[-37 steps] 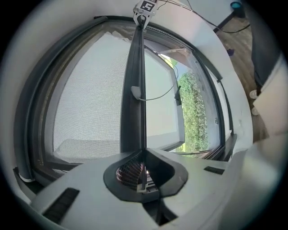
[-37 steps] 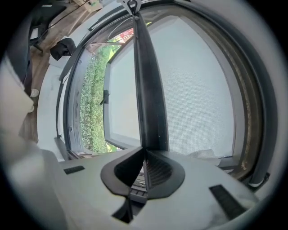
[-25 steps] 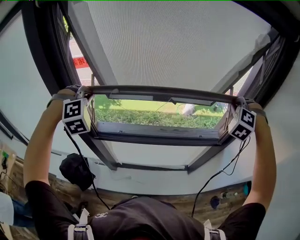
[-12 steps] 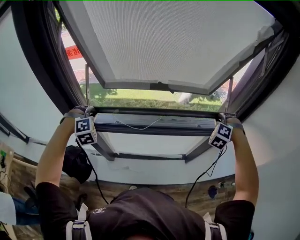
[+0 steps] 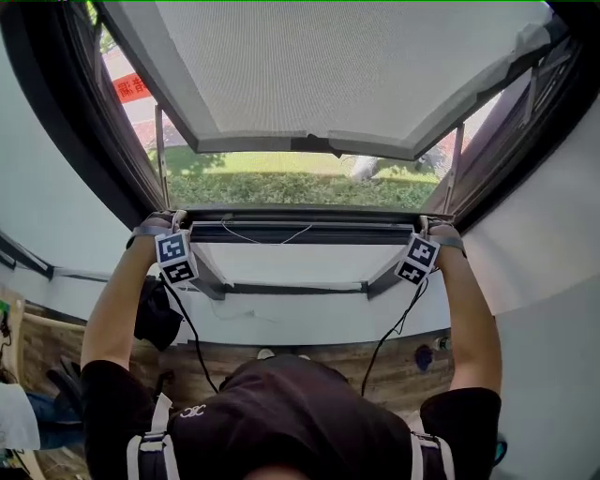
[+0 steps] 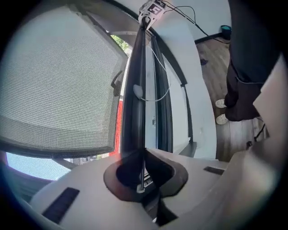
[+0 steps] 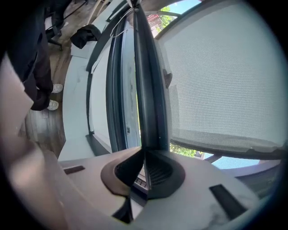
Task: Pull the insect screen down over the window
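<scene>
The insect screen's dark pull bar (image 5: 300, 232) lies level across the window, just above the lower window frame (image 5: 291, 281). My left gripper (image 5: 174, 225) is shut on the bar's left end and my right gripper (image 5: 424, 228) is shut on its right end. In the left gripper view the bar (image 6: 135, 112) runs from the closed jaws of the left gripper (image 6: 141, 182) up to the other gripper's marker cube (image 6: 155, 6). In the right gripper view the bar (image 7: 148, 99) rises from the pinched jaws of the right gripper (image 7: 144, 173). A thin white cord (image 5: 262, 234) hangs along the bar.
Beyond the bar a window sash (image 5: 328, 66) with a grey mesh-looking pane tilts outward over grass (image 5: 281, 187). A white sill wall (image 5: 300, 323) lies below the frame. A black bag (image 5: 155, 314) sits at the left. Cables (image 5: 389, 333) trail from both grippers over the wooden floor.
Both grippers have come down together with the bar held in them, from the middle of the opening to just above the lower frame. The arms have dropped with them.
</scene>
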The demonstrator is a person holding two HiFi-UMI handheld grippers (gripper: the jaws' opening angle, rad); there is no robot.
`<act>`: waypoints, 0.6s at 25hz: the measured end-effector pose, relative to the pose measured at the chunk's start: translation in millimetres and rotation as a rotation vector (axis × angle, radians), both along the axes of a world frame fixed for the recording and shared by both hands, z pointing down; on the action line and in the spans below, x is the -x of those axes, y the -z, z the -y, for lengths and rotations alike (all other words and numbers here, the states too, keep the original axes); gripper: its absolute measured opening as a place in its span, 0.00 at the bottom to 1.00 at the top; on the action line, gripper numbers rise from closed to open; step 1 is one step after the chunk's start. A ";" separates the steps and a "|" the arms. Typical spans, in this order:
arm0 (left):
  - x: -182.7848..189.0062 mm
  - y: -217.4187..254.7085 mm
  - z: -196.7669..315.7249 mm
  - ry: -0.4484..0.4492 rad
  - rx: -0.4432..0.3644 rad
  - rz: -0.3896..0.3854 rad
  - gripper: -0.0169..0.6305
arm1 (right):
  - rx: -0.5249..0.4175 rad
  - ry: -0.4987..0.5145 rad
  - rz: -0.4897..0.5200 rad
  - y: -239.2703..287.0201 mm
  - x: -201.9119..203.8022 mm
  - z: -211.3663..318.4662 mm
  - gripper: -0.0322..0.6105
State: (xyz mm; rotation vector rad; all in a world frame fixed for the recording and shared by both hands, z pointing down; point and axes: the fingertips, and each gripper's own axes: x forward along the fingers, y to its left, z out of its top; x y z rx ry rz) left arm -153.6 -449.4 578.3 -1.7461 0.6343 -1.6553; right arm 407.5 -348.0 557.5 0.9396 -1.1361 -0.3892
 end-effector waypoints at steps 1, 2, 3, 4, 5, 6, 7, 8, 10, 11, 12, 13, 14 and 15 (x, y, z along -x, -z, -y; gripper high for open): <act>0.4 -4.8 -0.2 0.006 0.001 -0.002 0.08 | -0.012 0.002 0.006 -4.4 0.2 0.5 0.08; 0.6 -9.6 -0.4 0.013 0.009 -0.006 0.08 | -0.022 0.007 0.010 -8.9 0.2 1.1 0.08; 0.6 -15.1 -0.6 0.020 0.022 -0.010 0.08 | -0.026 0.012 0.012 -14.6 0.0 1.2 0.08; 0.3 -21.9 -0.7 0.026 0.035 -0.011 0.08 | -0.024 0.016 0.015 -21.9 -0.1 0.8 0.08; -0.3 -30.1 -0.8 0.029 0.046 -0.008 0.08 | -0.017 0.018 0.017 -30.4 -0.3 -0.2 0.08; -1.0 -39.2 -1.0 0.031 0.055 -0.001 0.08 | -0.010 0.017 0.018 -39.4 -0.5 -1.2 0.08; -1.5 -48.1 -1.2 0.032 0.061 0.009 0.08 | -0.004 0.014 0.020 -48.1 -0.8 -2.2 0.08; -1.8 -55.8 -1.3 0.035 0.064 0.019 0.08 | 0.000 0.009 0.021 -55.6 -0.9 -2.7 0.08; -1.8 -65.8 -0.9 0.042 0.069 0.032 0.08 | 0.002 -0.001 0.023 -65.3 -1.4 -2.5 0.08; -2.0 -68.5 -0.7 0.045 0.070 0.034 0.08 | 0.004 -0.005 0.019 -67.6 -2.2 -2.0 0.08; -2.3 -70.2 -0.4 0.047 0.070 0.034 0.08 | 0.007 -0.009 0.012 -69.0 -3.5 -1.3 0.08; -2.5 -71.9 -0.2 0.049 0.071 0.035 0.08 | 0.013 -0.010 0.003 -70.8 -5.2 0.0 0.09; -2.6 -74.0 0.3 0.051 0.072 0.036 0.08 | 0.021 -0.009 -0.006 -73.5 -7.0 1.8 0.08; -2.5 -76.8 0.8 0.055 0.075 0.039 0.08 | 0.032 -0.007 -0.015 -76.8 -8.4 3.2 0.08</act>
